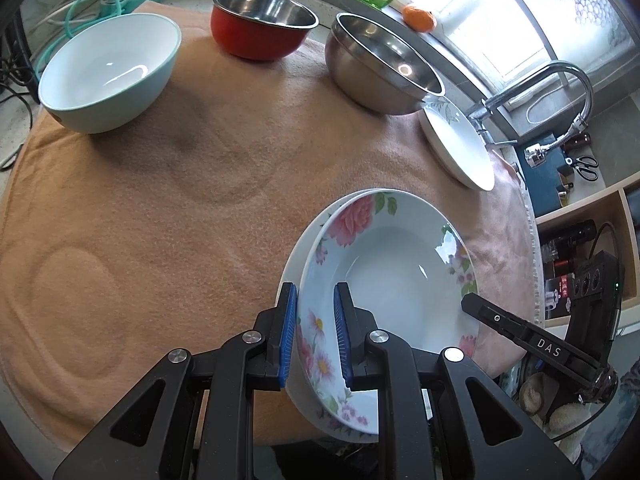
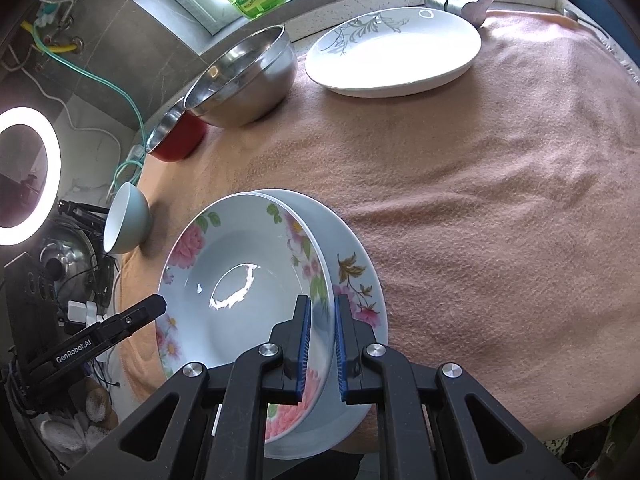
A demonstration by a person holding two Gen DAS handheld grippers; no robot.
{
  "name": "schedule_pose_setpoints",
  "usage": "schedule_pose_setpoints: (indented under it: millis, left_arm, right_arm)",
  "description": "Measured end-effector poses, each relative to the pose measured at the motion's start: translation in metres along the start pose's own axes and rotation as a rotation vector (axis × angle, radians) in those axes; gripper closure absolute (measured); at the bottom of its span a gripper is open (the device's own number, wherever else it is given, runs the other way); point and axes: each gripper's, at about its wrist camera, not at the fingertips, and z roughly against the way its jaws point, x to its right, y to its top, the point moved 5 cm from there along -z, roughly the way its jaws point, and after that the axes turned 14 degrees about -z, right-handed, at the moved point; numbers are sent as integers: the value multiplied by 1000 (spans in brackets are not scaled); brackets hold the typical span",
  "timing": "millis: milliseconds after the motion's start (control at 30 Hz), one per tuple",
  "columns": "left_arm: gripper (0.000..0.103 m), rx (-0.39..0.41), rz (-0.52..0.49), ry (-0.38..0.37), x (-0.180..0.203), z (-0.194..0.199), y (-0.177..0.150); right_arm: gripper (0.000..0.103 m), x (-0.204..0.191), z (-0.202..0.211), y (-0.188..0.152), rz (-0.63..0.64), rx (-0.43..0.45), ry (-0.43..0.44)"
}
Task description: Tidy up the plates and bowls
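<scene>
Both my claws clamped on the floral plate's (image 1: 384,280) rim: left claw (image 1: 316,336) on its left edge, right claw (image 2: 320,344) opposite. Second plate (image 2: 360,280) directly underneath.

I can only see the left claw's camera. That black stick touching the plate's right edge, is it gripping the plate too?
Observer: Yes. That is the right claw, and its own camera shows it shut on the flowered plate by the rim.
Operator: The plate underneath looks plain white to me. Is it?
Observer: No. The lower plate has a brown leaf and pink flowers on its rim.
</scene>
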Motion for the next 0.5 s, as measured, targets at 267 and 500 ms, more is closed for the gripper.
schedule_pose_setpoints:
  millis: [267,500]
  left_arm:
    - [86,-5,-10,3,2,-2,0]
    - [86,-8,-17,3,2,-3,-1]
  right_arm:
    - [92,3,-2,-1,-4,-1,-5]
    - [92,2,-2,-1,-2,0,-7]
